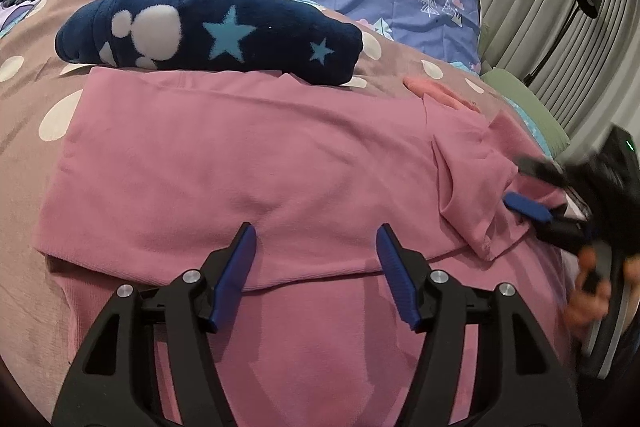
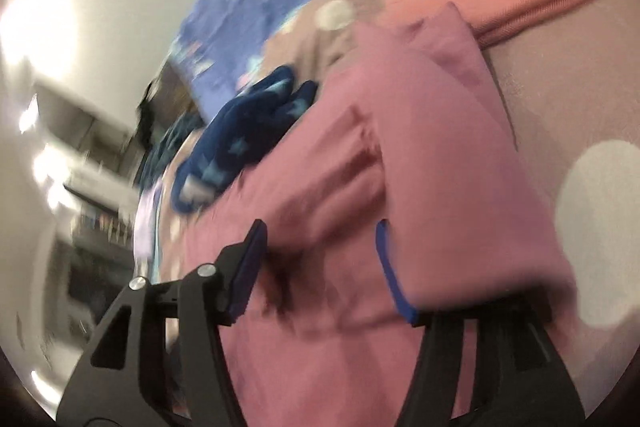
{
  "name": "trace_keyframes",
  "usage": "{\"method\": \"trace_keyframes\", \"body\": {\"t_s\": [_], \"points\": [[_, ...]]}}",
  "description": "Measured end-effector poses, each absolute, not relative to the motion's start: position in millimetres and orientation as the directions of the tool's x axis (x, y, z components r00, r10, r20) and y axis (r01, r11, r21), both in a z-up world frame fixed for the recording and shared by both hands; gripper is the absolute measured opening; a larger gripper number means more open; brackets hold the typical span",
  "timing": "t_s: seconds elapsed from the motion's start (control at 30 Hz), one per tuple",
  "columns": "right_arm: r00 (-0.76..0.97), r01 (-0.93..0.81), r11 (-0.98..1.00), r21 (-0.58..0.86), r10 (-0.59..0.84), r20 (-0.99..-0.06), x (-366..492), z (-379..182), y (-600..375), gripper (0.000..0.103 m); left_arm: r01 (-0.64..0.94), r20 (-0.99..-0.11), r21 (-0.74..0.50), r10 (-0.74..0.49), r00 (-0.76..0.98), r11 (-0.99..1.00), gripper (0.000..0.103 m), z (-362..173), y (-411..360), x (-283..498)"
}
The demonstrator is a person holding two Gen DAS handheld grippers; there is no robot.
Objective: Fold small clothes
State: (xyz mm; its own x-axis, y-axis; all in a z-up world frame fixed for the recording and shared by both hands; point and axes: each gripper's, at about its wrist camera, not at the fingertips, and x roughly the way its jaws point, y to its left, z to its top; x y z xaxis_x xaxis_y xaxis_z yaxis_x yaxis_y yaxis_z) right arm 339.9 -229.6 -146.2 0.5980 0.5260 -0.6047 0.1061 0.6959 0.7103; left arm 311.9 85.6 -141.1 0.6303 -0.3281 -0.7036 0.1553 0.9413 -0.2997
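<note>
A bed under a dusty-pink, white-dotted cover (image 1: 24, 115) carries a flat pink knit garment (image 1: 240, 163) directly ahead of the left tool (image 1: 316, 267), whose blue pads stand wide apart, holding nothing. Beyond the garment lies a folded navy fleece with stars (image 1: 224, 35). At the garment's right edge, the right tool (image 2: 320, 263) is spread wide, a pink fold draped over one finger.
</note>
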Motion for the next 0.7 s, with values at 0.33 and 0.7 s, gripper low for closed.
{"method": "trace_keyframes", "body": {"t_s": [0.33,0.7], "points": [[0.514,-0.433,0.639,0.636,0.755,-0.408,333.1,-71.0,-147.1,0.056,0.161,-0.648,-0.424,-0.422,0.633,0.891,0.064,-143.0,102.4,310.7],[0.612,-0.170,0.836,0.522,0.505,-0.609,291.4,-146.9,-221.0,0.054,0.146,-0.621,-0.485,-0.457,0.637,0.862,0.064,-139.5,102.9,313.2]]}}
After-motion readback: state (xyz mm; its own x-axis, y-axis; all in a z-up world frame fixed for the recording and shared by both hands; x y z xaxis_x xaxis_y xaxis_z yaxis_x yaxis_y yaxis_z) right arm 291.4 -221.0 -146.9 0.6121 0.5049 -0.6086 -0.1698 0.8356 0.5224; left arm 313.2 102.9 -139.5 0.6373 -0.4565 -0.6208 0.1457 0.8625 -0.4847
